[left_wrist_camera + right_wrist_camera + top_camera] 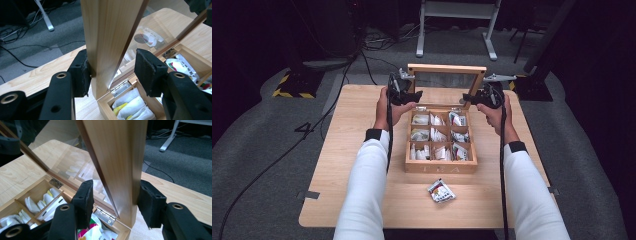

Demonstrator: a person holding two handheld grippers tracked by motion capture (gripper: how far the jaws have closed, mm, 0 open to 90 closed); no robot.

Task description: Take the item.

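A wooden tea box [441,167] stands open at the table's middle, its compartments full of tea bags [435,136]. Its glass-paned lid [447,70] stands nearly upright on the back hinges. My left gripper [406,95] straddles the lid's left side rail [105,50]. Its outer pad [83,75] touches the wood, while the inner pad [147,72] stands off in front of the glass. My right gripper [474,97] straddles the right side rail [122,170] the same way: outer pad [150,200] against the wood, inner pad [86,197] apart from it.
One loose tea packet [441,191] lies on the wooden table [352,165] in front of the box. A metal hinge [120,87] joins lid and box at each back corner. Cables and a white stand [457,15] are on the grey floor beyond.
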